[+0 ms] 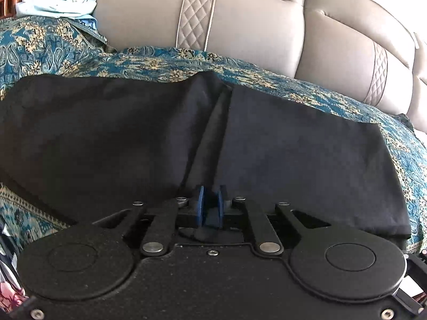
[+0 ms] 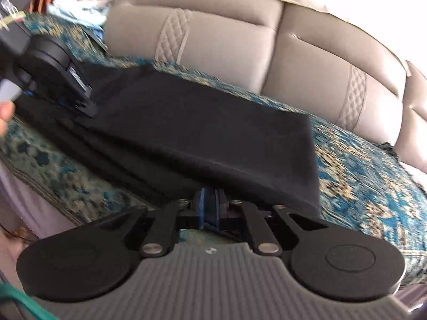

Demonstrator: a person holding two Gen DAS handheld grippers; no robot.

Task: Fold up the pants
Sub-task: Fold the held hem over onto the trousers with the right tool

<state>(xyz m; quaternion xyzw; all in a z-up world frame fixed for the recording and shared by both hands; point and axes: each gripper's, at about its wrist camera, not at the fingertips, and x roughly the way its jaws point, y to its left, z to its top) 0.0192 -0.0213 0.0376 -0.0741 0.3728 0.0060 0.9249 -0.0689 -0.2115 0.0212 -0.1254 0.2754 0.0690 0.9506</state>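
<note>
Black pants (image 1: 186,133) lie spread on a teal-and-gold patterned throw (image 1: 53,45) over a grey sofa (image 1: 253,21), both hand-held grippers at the near hem. The garment's long axis runs left-right across the seat, parallel to the sofa back; both tools meet it from the front edge, pointing down & away toward the backrest.

Left gripper (image 1: 210,208): blue pads (image 1: 199,208) nearly together, a pinch of dark cloth between them, i.e. closed on the pants' near edge, w/ a ridge of fabric rising from the jaws toward the far edge. Right gripper (image 2: 209,208): pads slightly apart, dark fabric between them; it reads as gripping the near edge close to the right-hand corner, though motion blur leaves the contact less than certain.

Judged from this, the next move turns on both grips sitting along the same near edge, left one further left, so the edge could be carried over toward the backrest.

The right wrist view alone shows the left gripper (image 2: 88,106) from outside, resting on the cloth, w/ a bit of the person's hand (image 2: 5,117) behind it. The left wrist view alone shows the centre crease, plus a pale-blue garment (image 1: 61,2) heaped at far left. Neither shows both ends of the pants at once.
</note>
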